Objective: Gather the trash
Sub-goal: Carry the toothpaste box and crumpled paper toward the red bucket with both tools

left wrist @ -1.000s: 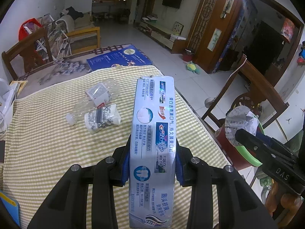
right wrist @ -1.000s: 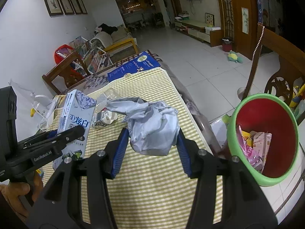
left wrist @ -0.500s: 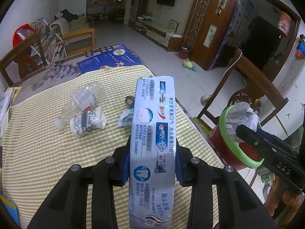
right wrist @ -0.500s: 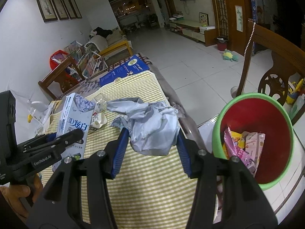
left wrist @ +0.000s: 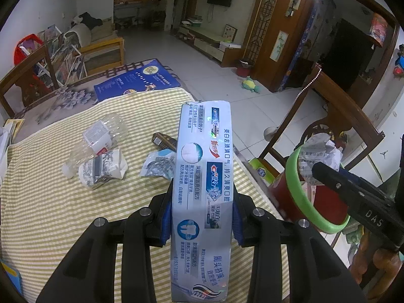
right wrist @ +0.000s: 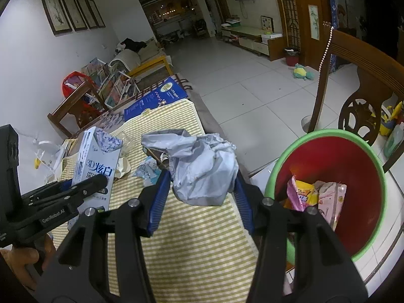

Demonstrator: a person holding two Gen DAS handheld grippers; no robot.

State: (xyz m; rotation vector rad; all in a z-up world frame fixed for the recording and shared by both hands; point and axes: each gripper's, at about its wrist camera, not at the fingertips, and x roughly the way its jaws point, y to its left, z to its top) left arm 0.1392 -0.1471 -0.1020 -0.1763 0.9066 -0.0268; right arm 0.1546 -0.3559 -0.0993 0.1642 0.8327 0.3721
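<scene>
My left gripper (left wrist: 202, 202) is shut on a long silver-blue toothpaste box (left wrist: 203, 176), held above the striped table; box and gripper also show in the right wrist view (right wrist: 97, 161). My right gripper (right wrist: 199, 176) is shut on a crumpled grey-white plastic bag (right wrist: 202, 166), held near the table's right edge beside the red bin with a green rim (right wrist: 328, 176). The bin (left wrist: 300, 197) and bag (left wrist: 320, 151) also show in the left wrist view. The bin holds several wrappers (right wrist: 315, 197).
On the yellow striped tablecloth (left wrist: 50, 214) lie a clear plastic bottle (left wrist: 101, 136), a crumpled printed carton (left wrist: 103, 169), a small torn packet (left wrist: 159, 164) and a dark wrapper (left wrist: 164, 141). A wooden chair (right wrist: 358, 80) stands behind the bin.
Both grippers have moved right toward the bin with their loads. The bin looms larger and nearer in both views, and the bag now sits over the bin's rim in the left view.
</scene>
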